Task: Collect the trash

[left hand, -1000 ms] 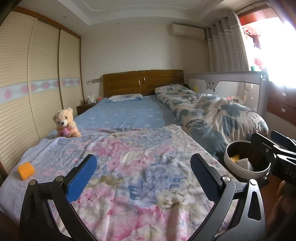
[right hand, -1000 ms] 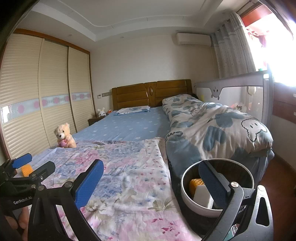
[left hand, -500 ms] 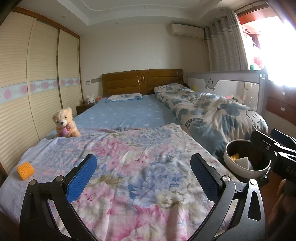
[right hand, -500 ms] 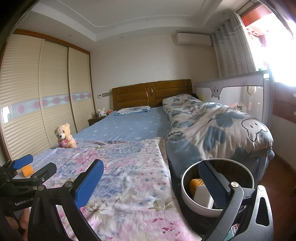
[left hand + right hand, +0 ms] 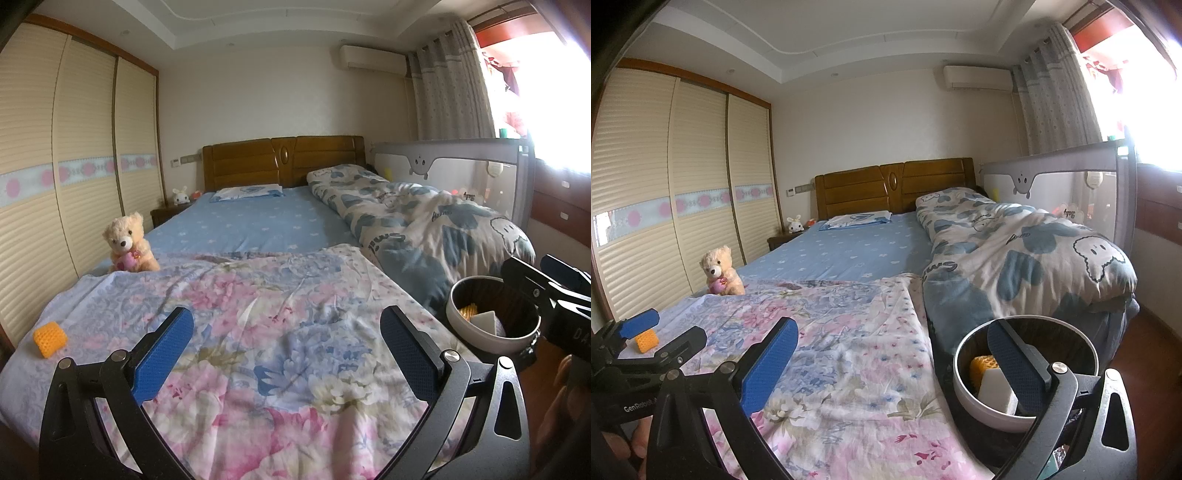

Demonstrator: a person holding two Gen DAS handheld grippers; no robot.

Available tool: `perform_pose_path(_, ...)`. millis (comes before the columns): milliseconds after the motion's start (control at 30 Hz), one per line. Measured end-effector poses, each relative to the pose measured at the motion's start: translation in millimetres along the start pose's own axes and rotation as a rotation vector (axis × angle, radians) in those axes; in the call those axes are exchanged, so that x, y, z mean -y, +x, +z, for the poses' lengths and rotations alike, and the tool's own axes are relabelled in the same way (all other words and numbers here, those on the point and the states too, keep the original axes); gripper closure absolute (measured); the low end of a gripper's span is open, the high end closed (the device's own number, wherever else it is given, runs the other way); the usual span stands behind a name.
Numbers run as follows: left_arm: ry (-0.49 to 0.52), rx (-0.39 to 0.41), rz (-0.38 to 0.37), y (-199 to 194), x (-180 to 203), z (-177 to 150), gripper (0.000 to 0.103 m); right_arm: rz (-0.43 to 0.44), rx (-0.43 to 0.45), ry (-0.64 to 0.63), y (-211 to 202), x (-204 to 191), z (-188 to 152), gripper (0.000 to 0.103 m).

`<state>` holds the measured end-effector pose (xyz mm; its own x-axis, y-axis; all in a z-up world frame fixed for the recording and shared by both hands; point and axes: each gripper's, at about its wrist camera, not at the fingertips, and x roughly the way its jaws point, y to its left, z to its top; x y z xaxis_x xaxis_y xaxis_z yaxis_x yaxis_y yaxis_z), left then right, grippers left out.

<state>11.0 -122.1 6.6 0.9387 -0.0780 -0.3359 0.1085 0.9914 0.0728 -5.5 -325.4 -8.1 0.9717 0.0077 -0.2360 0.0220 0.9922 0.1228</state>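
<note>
Fingers of the left gripper are spread wide and hold nothing; they hang above the flowered blanket at the foot of the bed. Those of the right gripper are also spread wide and empty, the left one over the blanket and the right one in front of the open trash bin. This bin is round, with a white rim and a dark inside, and it stands just beside the foot of the bed, below the blue and white quilt. Inside it I see a yellow knitted piece and a white block, touching each other. One more yellow knitted roll lies on the blanket near the left corner of the bed, well apart from the bin; in the right wrist view it shows just behind the left gripper's blue finger tip. A teddy bear sits upright at the left edge of the bed, where the blanket meets the blue sheet, holding something pink. A small pillow lies before the wooden headboard. Along the left wall runs a wardrobe with sliding doors.
</note>
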Motion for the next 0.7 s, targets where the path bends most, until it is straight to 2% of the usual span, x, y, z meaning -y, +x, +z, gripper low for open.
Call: perform_pose_path(700, -0.003, -0.005, -0.003, 2.2, -0.6, -1.0, 0.000, 0.011, -0.009, 0.007, 0.7, -6.5, -1.0, 0.000)
